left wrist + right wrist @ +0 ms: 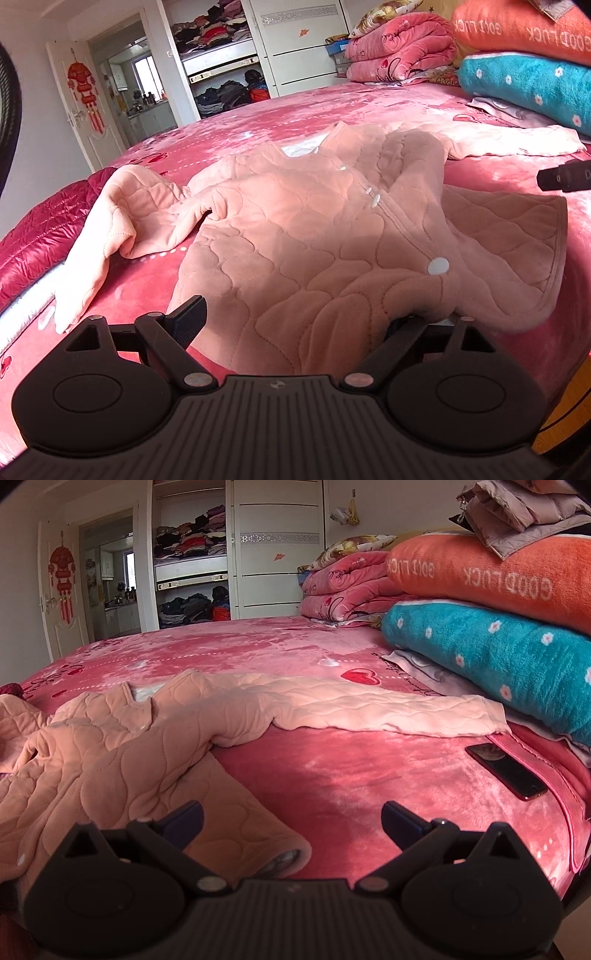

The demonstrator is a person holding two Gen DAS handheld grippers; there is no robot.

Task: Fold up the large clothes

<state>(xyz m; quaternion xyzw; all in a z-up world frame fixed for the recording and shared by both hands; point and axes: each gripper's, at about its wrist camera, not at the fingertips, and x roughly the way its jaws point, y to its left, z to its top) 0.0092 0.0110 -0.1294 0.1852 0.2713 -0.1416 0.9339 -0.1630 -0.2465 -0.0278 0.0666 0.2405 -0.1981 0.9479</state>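
A large peach quilted pajama top with white buttons lies rumpled on the pink bed. One sleeve trails left, the other stretches right. My left gripper is open, its jaws wide apart at the top's near hem; the cloth drapes over the right finger and hides it. My right gripper is open and empty, low over the bedspread, its left finger above the hem's right corner. The right gripper also shows at the left wrist view's right edge.
Folded blankets, orange, teal and pink, are stacked at the bed's right and far side. A dark phone lies on the bed near the stack. An open wardrobe and a doorway stand beyond.
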